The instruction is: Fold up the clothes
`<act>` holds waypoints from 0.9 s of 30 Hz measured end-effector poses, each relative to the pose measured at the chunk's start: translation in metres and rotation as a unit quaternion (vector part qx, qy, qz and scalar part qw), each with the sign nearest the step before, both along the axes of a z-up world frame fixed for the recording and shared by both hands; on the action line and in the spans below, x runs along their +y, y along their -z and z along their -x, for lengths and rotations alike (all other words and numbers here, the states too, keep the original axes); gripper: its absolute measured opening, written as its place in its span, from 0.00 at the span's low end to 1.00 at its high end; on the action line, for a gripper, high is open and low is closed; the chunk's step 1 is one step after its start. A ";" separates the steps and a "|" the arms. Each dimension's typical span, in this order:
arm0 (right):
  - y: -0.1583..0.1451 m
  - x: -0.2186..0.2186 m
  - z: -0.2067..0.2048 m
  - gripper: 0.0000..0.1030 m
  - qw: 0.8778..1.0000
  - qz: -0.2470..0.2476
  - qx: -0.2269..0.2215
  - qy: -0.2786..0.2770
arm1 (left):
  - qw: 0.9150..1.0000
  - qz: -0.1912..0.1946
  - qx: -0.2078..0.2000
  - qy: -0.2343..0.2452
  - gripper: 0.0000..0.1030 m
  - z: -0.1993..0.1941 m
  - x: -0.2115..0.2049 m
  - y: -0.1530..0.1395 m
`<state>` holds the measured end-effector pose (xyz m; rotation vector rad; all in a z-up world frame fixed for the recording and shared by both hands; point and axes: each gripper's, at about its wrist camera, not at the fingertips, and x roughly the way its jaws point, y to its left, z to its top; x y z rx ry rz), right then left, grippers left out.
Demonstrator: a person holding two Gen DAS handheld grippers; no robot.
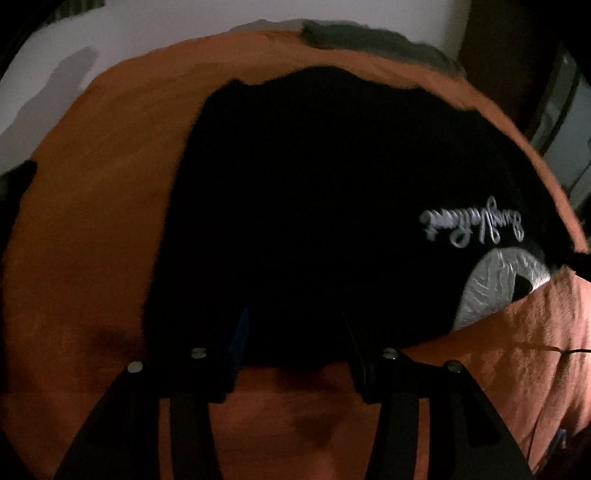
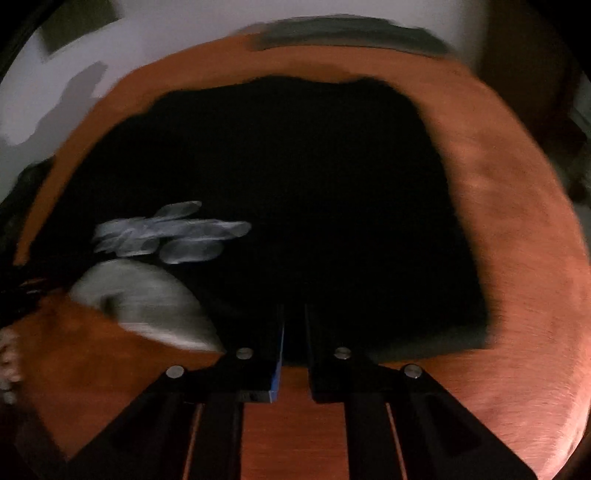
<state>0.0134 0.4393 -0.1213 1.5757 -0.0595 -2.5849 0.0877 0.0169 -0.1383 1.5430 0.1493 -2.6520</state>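
Orange bedding (image 1: 92,221) covers the surface under both cameras, with a pale wall (image 1: 166,33) behind it and a grey strip of fabric (image 1: 369,40) lying along its far edge.

From the left wrist view, the left tool (image 1: 295,325) points steeply down at the near hem of a black garment (image 1: 314,184). Its two dark fingers stand clearly apart, about half spread, and nothing is pinched between them; the near edge of the black cloth lies in the gap, and whether the tips touch it cannot be told in the dim light. Further out, white script lettering (image 1: 472,229) and a silver printed patch (image 1: 495,288) sit on the garment's right side, where the bedding rises in a fold over the corner.

From the right wrist view, the right tool (image 2: 293,325) also points down at the near edge of the same black garment (image 2: 295,184). Its fingers are nearly together, with only a narrow slit between them; whether cloth is caught there cannot be told. Blurred white print (image 2: 170,232) and the silver patch (image 2: 147,295) show to the left. At the far left edge, bare toes (image 2: 9,358) rest on the bedding.
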 end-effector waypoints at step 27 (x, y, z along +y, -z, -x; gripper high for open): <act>-0.012 0.058 -0.044 0.00 0.997 0.037 0.040 0.047 | 0.990 -0.117 0.013 -0.083 0.36 -0.027 -0.031 -0.002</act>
